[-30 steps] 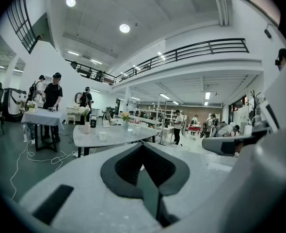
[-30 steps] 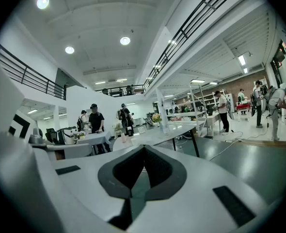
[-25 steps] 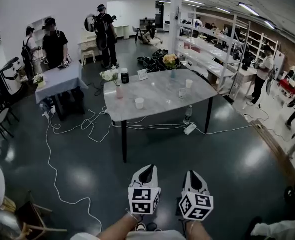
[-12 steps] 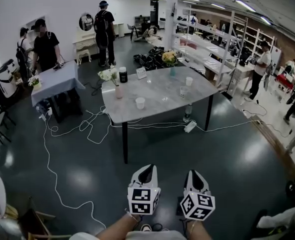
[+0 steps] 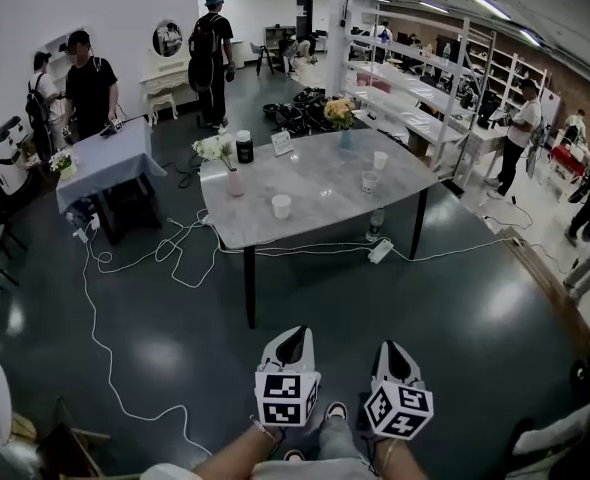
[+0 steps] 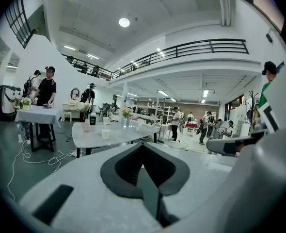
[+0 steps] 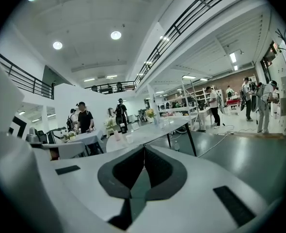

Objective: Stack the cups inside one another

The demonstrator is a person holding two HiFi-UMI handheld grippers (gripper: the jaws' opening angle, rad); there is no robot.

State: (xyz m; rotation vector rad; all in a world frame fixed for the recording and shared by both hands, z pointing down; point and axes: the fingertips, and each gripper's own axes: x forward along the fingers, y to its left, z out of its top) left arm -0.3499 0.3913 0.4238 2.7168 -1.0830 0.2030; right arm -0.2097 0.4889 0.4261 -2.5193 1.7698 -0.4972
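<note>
Currently both grippers are well short of the work area.

- Dark glossy floor fills most of the head view. White cables loop across it.
- Grey marble-top table on black legs stands well ahead of the person, well apart from both grippers.
- Smaller cloth-covered table sits off to its left, with people standing behind it.
- Left gripper and right gripper sit low in the head view, side by side over the floor. Both point toward the marble table.
- Left gripper view: jaws pressed together, nothing between them.
- Right gripper view: same, jaws closed tip to tip and empty.

All three cups are on the marble table, apart from one another, none nested:
- White cup near the front of the top, left of centre.
- Clear cup toward the right side.
- Second white cup just behind the clear one.

Other items on the same top:
- Pink vase with white flowers at the left edge.
- Black jar behind the vase.
- Small card stand beside the jar.
- Yellow flowers at the far edge.

Under the table:
- Bottle stands on the floor near the right leg.
- White power strip lies just in front of the bottle.
</note>
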